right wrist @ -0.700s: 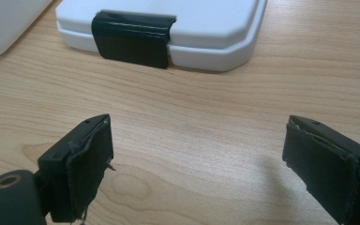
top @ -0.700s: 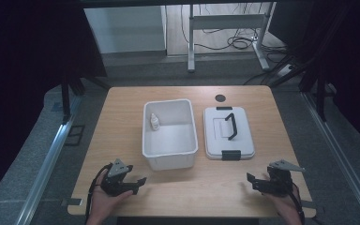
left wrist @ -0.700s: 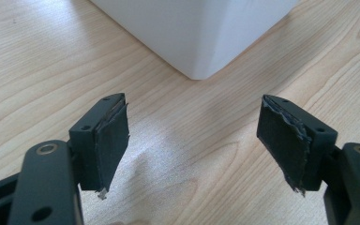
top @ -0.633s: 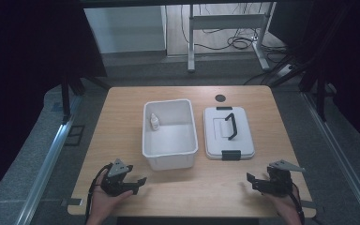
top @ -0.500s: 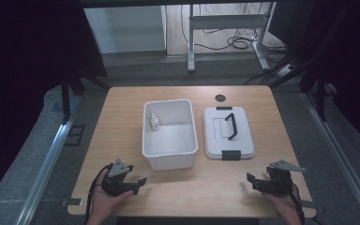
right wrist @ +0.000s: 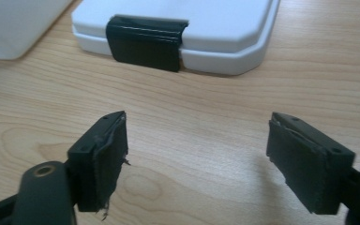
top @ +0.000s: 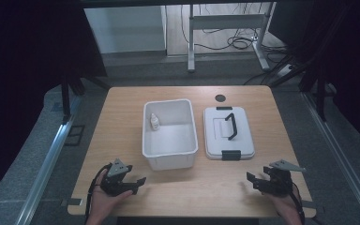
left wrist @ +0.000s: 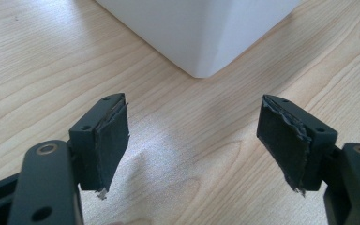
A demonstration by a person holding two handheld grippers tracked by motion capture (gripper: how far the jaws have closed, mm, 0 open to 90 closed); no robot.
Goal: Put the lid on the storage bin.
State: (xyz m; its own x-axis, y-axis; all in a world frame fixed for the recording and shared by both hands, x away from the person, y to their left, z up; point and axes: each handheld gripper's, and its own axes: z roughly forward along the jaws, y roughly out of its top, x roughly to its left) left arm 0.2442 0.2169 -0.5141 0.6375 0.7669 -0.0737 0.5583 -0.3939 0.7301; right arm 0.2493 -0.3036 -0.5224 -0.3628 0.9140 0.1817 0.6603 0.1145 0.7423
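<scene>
A wooden worktop is seen from above, with a white open bin set near its middle and a white lid laid flat just beside it on the right, the two apart by a narrow strip of wood. A small white bottle is stood upright inside the bin, against its left wall toward the far end. A black handle is carried on top of the lid, and a black latch is fixed at its near edge. A dark round hole is seen in the worktop beyond the lid.

The left gripper is held low at the near left of the worktop, close to the near left corner of the bin without touching it. In the left gripper view its fingers are spread wide with nothing between them, and the bin's corner is seen just ahead over bare wood.

The right gripper is held at the near right of the worktop, in front of the lid and well apart from it. In the right gripper view its fingers are likewise spread wide and hold nothing; the lid's near edge with the latch is seen ahead, and a part of the bin's wall is seen at the upper left.
</scene>
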